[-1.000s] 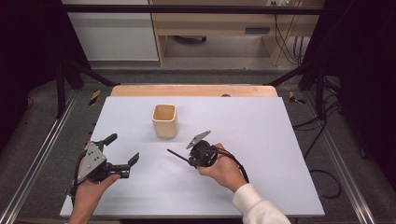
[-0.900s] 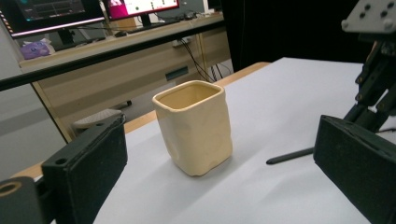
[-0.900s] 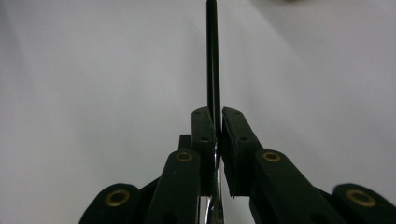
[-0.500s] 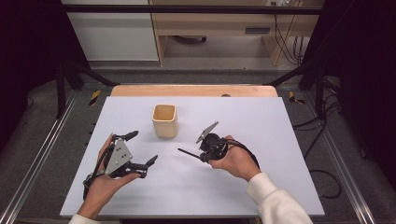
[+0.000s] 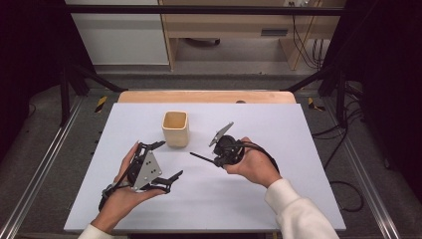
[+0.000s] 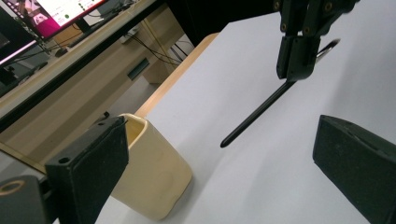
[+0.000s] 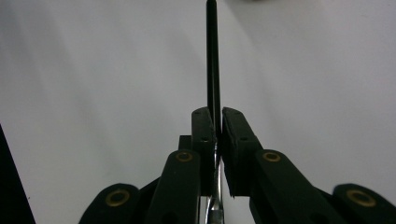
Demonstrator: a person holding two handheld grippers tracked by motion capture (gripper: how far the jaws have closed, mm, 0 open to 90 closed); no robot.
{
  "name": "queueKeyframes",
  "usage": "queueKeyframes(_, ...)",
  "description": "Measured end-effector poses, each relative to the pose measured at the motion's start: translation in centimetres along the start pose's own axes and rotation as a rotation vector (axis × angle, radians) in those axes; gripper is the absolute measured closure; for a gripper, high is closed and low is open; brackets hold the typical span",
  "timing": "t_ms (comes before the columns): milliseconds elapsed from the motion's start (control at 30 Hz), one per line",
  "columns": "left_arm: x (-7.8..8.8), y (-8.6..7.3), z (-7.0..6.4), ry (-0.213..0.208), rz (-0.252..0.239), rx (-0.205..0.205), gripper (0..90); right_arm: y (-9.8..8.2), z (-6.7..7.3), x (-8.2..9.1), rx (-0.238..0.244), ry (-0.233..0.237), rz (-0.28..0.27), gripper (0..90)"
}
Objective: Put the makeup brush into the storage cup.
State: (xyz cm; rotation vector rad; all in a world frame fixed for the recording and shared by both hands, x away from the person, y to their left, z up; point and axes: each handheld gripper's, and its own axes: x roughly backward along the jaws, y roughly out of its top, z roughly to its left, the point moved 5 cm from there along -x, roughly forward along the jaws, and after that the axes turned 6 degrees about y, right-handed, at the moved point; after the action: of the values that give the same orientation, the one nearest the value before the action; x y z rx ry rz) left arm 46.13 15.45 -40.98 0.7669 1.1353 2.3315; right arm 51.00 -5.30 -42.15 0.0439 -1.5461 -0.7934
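Note:
A cream square cup (image 5: 175,128) stands upright on the white table (image 5: 278,199), back of centre. My right gripper (image 5: 216,160) hovers just right of the cup, shut on a thin black pen (image 5: 201,158) whose tip points left toward the cup's base. In the right gripper view the pen (image 7: 212,56) runs straight out between the closed pads of that gripper (image 7: 217,116). My left gripper (image 5: 167,160) is held open in front of the cup, with nothing between its jaws. The left gripper view shows the cup (image 6: 154,182) by the left pad of this open gripper (image 6: 219,158), the pen (image 6: 254,116) and the right gripper (image 6: 299,51) ahead.
A wooden strip (image 5: 206,96) borders the table's far edge. Metal rails (image 5: 35,179) run along both sides. Cables (image 5: 348,189) lie on the floor at the right. Shelving (image 5: 234,30) stands beyond the table.
Both hands have moved forward toward the cup. The left gripper also travelled right and now sits in front of the cup. The right gripper still holds the pen.

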Motion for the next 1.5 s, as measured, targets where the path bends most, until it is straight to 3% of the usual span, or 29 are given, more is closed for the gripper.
queueKeyframes(333, -0.8, 0.0, -1.0, -0.013, 0.034, -0.057, 3.9, 0.4, 0.2, 0.7, 0.014, -0.005, 0.026, 84.0)
queueKeyframes(533, -1.6, 0.0, -2.1, -0.023, 0.061, -0.12, 3.8, 0.5, 0.3, 0.8, 0.015, -0.003, 0.046, 83.9)
queueKeyframes(633, -1.8, 0.1, -2.4, -0.026, 0.062, -0.131, 4.2, 0.5, 0.3, 0.8, 0.015, -0.003, 0.053, 83.9)
queueKeyframes(667, -2.0, 0.2, -2.8, -0.029, 0.064, -0.157, 4.5, 0.5, 0.3, 0.8, 0.017, -0.003, 0.057, 83.9)
queueKeyframes(933, -2.9, 0.3, -3.8, -0.037, 0.066, -0.185, 5.7, 0.7, 0.6, 1.0, 0.019, -0.001, 0.068, 83.9)
queueKeyframes(1067, -3.5, 0.2, -4.4, -0.039, 0.083, -0.225, 8.7, 0.9, 0.7, 1.0, 0.019, 0.007, 0.07, 83.9)
queueKeyframes(1133, -4.0, 0.3, -4.8, -0.045, 0.084, -0.226, 13.2, 1.0, 0.7, 1.0, 0.021, 0.01, 0.075, 84.0)
queueKeyframes(1167, -4.5, 0.4, -5.0, -0.042, 0.095, -0.26, 16.0, 1.1, 0.8, 0.9, 0.02, 0.012, 0.076, 83.9)
queueKeyframes(1267, -5.0, 0.4, -5.2, -0.044, 0.102, -0.282, 17.9, 1.1, 0.8, 0.7, 0.026, 0.012, 0.079, 83.9)
queueKeyframes(1500, -6.1, 0.0, -5.8, -0.059, 0.113, -0.319, 36.1, 1.4, 1.1, 0.5, 0.025, 0.027, 0.08, 83.9)
